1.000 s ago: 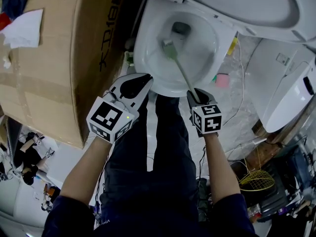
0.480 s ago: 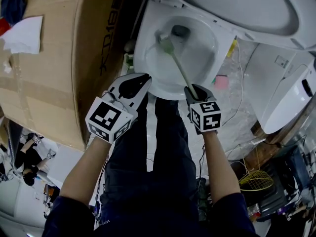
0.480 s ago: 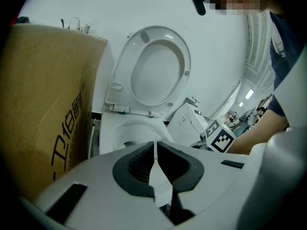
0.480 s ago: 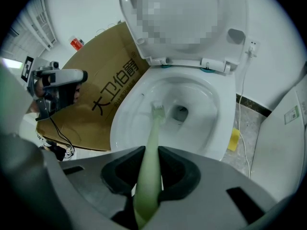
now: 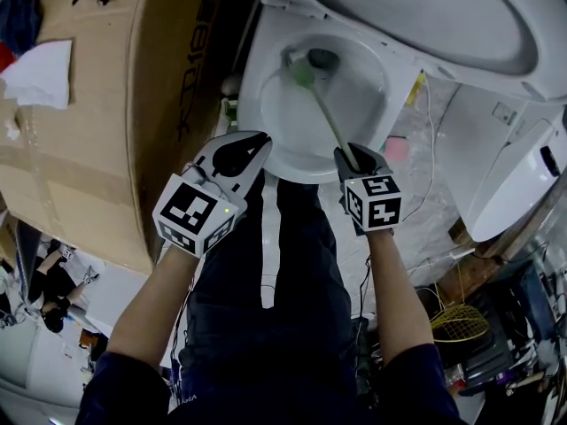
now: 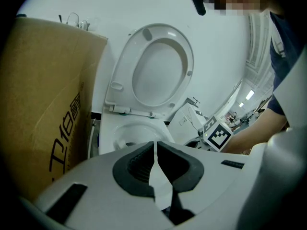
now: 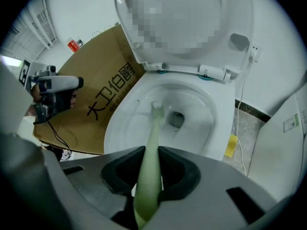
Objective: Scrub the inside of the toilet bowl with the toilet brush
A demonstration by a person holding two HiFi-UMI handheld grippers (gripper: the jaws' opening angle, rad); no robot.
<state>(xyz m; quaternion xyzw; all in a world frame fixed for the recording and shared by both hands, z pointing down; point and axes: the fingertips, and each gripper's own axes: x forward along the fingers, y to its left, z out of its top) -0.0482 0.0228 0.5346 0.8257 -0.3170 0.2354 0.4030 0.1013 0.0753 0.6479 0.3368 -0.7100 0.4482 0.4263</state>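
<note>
The fingers of my right gripper were clamped on the pale green handle of the toilet brush, the shaft running out between the two dark pads and down into the toilet bowl. From the head view, that gripper hung just above the near rim of the bowl. The brush slanted away from me, with its head low on the inner wall just beside the dark drain opening. The seat and lid stood raised behind the bowl.

The fingers of my left gripper were closed together with only a thin slit between them and nothing held. It hovered near the bowl's front-left edge, beside the big cardboard box, taking no part in the work.

I judged the scrubbing to be under way, with the bristles working the lower wall next to the drain. How much of the bowl was already done I could not tell. The next move, as I read it, called for sweeping the head around the wall, up towards the rim and back, while I pressed the bristles against the porcelain. My grip needed to be firm enough that the slim handle would not twist or slide between the pads.
</note>
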